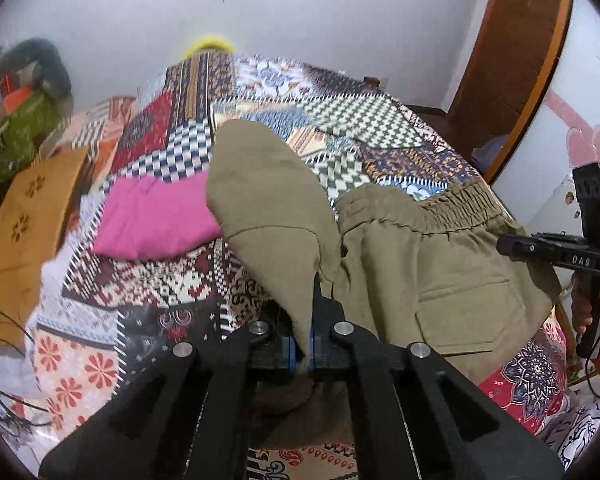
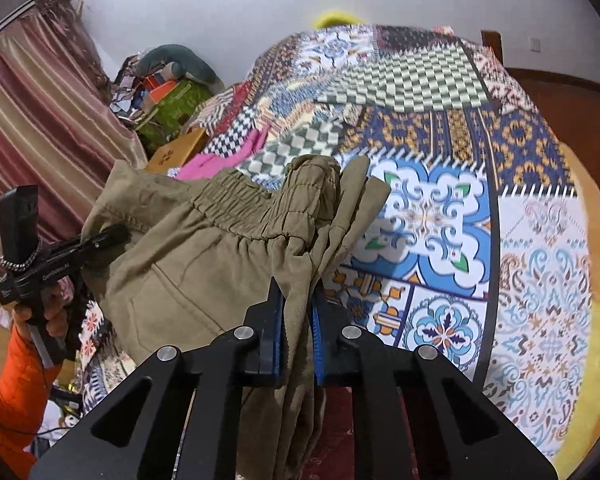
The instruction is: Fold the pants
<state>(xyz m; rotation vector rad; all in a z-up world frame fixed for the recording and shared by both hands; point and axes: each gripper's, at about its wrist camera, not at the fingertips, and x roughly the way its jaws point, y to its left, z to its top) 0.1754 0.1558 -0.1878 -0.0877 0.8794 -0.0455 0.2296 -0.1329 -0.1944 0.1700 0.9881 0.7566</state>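
Olive-khaki pants [image 1: 428,264] with an elastic waistband [image 1: 456,204] hang in the air over a patchwork bed cover [image 1: 172,280], held by both grippers. My left gripper [image 1: 307,320] is shut on a pointed fold of the fabric that sticks up ahead of it. My right gripper [image 2: 298,308] is shut on a bunched edge of the pants [image 2: 204,256] just below the waistband [image 2: 236,200]. The right gripper also shows at the right edge of the left wrist view [image 1: 512,246], and the left gripper at the left of the right wrist view [image 2: 116,236].
A folded pink garment [image 1: 156,216] and a mustard cloth [image 1: 28,232] lie on the bed at the left. A pile of clutter [image 1: 16,120] sits by the wall. A wooden door frame [image 1: 516,60] stands at the right, a striped curtain [image 2: 28,128] at the left.
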